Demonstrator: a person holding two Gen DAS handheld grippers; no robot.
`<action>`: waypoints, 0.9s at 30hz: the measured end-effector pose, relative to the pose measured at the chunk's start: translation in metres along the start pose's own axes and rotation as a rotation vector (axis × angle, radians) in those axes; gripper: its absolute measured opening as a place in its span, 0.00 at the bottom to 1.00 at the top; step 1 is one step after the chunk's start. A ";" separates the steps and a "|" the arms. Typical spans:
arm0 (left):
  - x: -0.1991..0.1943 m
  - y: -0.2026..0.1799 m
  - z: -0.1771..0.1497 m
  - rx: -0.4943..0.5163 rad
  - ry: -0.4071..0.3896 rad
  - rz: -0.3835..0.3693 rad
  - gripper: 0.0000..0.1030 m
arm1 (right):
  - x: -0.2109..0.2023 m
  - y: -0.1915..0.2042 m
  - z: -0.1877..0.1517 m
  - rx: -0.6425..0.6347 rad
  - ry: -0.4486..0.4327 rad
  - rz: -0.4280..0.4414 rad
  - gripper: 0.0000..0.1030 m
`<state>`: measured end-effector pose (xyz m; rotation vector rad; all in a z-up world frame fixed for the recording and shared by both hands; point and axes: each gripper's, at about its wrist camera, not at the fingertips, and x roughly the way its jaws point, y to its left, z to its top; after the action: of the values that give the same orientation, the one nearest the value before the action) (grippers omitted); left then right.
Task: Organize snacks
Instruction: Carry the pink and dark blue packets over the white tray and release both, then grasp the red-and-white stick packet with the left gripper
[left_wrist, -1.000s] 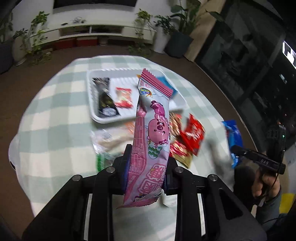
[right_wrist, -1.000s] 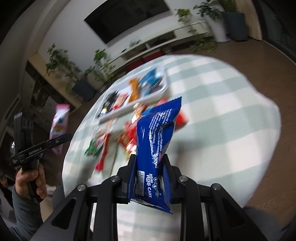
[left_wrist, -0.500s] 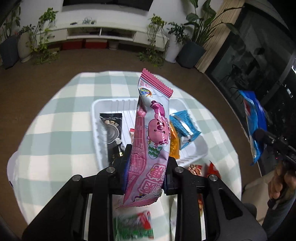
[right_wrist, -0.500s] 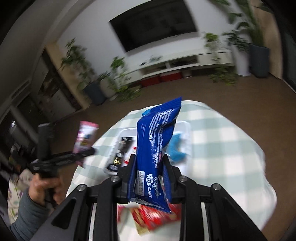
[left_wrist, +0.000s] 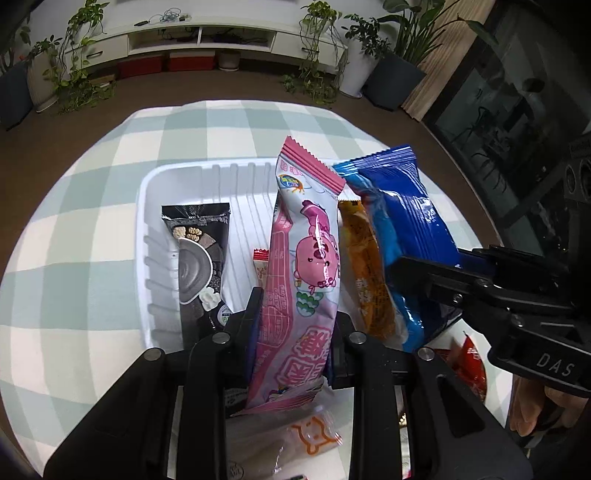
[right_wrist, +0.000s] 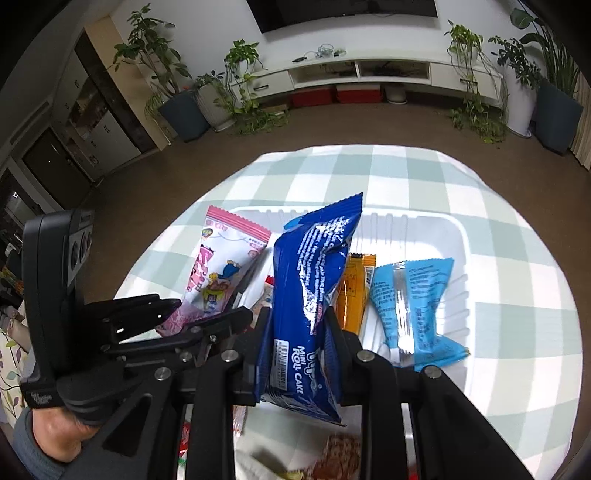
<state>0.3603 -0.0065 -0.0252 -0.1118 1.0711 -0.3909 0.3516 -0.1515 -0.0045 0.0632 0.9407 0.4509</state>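
Observation:
My left gripper (left_wrist: 293, 314) is shut on a pink pig-print snack pack (left_wrist: 304, 266) and holds it upright over the white tray (left_wrist: 177, 173). My right gripper (right_wrist: 297, 332) is shut on a dark blue mini roll cake pack (right_wrist: 314, 280), held over the same tray (right_wrist: 436, 221). The two packs hang side by side; the blue pack (left_wrist: 402, 221) shows right of the pink one, and the pink pack (right_wrist: 218, 266) shows left of the blue one. In the tray lie a black pack (left_wrist: 197, 258), an orange pack (right_wrist: 354, 291) and a light blue pack (right_wrist: 413, 306).
The tray sits on a round table with a green-and-white checked cloth (left_wrist: 92, 221). Loose snacks lie on the cloth in front of the tray: a clear orange-print pack (left_wrist: 295, 439), red packs (left_wrist: 472, 365) and a brown one (right_wrist: 340, 458). Plants and a TV bench stand behind.
Both grippers have moved forward over the tray and come close together, each still holding its pack. The loose snacks now lie below and behind the fingers.

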 end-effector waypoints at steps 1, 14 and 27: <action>0.004 0.001 0.000 -0.001 0.003 0.005 0.23 | 0.002 -0.002 -0.001 0.002 0.004 -0.004 0.27; 0.036 0.001 0.003 0.027 0.034 0.041 0.26 | 0.039 -0.006 0.001 0.017 0.062 -0.065 0.28; 0.027 0.001 -0.002 0.028 0.031 0.033 0.28 | 0.037 -0.009 -0.001 0.016 0.056 -0.086 0.33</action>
<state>0.3706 -0.0154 -0.0491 -0.0629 1.0964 -0.3786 0.3721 -0.1448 -0.0359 0.0252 0.9981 0.3673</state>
